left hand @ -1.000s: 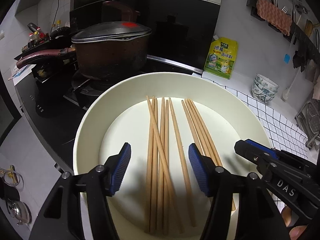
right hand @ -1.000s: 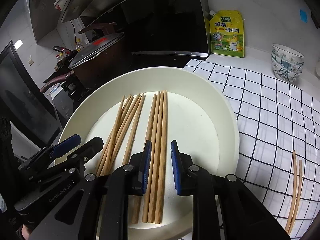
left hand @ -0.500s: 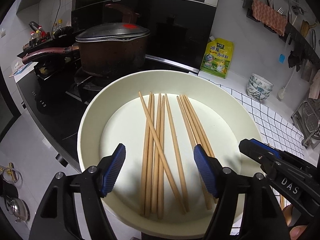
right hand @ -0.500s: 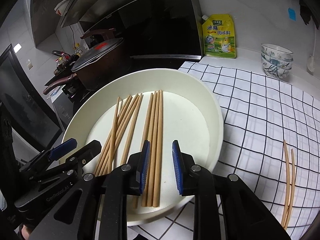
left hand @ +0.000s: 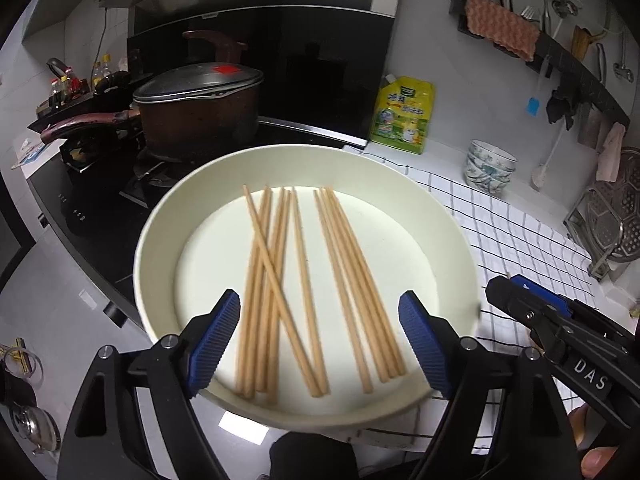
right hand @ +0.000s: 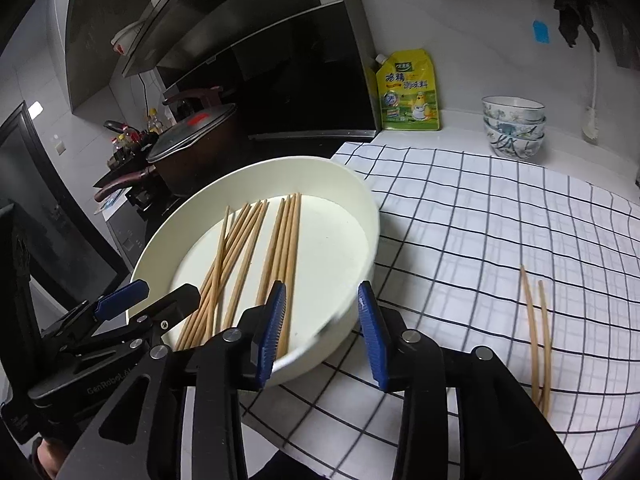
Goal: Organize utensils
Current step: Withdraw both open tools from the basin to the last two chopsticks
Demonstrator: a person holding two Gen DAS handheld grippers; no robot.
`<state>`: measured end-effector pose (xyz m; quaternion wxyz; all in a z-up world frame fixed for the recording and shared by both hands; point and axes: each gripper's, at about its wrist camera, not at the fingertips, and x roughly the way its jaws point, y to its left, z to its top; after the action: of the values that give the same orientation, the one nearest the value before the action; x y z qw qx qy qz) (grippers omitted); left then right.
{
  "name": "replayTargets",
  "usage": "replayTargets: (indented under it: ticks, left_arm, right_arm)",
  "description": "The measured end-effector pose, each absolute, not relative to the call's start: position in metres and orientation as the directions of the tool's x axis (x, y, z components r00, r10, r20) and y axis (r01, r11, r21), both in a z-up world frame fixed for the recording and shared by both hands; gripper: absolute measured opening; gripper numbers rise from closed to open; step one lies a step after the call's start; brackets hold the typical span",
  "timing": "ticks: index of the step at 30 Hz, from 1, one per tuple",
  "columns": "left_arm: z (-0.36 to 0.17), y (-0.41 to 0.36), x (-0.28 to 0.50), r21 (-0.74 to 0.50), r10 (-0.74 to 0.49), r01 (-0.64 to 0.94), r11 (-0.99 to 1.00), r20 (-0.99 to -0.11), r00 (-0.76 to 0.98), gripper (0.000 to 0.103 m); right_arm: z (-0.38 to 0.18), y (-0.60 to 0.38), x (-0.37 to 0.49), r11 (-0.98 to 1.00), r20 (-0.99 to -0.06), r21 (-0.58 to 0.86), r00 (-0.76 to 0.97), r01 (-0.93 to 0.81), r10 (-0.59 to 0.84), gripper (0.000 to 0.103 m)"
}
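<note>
A wide white bowl (left hand: 160, 240) sits at the counter's left edge and holds several wooden chopsticks (left hand: 304, 280) in two loose bunches. It also shows in the right wrist view (right hand: 352, 200) with the chopsticks (right hand: 280, 248) inside. My left gripper (left hand: 320, 340) is open and empty, above the bowl's near side. My right gripper (right hand: 322, 328) is open and empty over the bowl's near right rim; it also shows at the right of the left wrist view (left hand: 532, 304). Two more chopsticks (right hand: 538, 328) lie on the checked cloth to the right.
A covered brown pot (left hand: 200, 116) stands on the black stove behind the bowl. A yellow seasoning pouch (left hand: 402, 116) and stacked patterned bowls (left hand: 488, 170) stand at the back wall. A black-and-white checked cloth (right hand: 480, 216) covers the counter. A metal rack (left hand: 612, 216) stands far right.
Both grippers have pulled back and up from the bowl. The right gripper's jaws have opened from nearly shut, and the left gripper's jaws have opened wider.
</note>
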<state>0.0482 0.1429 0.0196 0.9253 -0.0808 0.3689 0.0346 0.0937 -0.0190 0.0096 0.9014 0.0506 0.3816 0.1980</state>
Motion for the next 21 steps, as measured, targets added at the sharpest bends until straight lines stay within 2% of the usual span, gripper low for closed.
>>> replayTargets:
  ticks: [11, 21]
  left_arm:
    - [0.021, 0.089, 0.031, -0.119, -0.046, -0.048, 0.992, -0.679, 0.732, 0.085]
    - [0.018, 0.045, 0.024, -0.110, -0.095, 0.026, 0.994, -0.680, 0.727, 0.086]
  right_arm:
    - [0.010, -0.088, 0.061, 0.947, -0.650, 0.214, 0.689, -0.239, 0.320, 0.044]
    - [-0.026, -0.157, 0.045, 0.985, -0.718, 0.153, 0.675, -0.083, 0.169, 0.044]
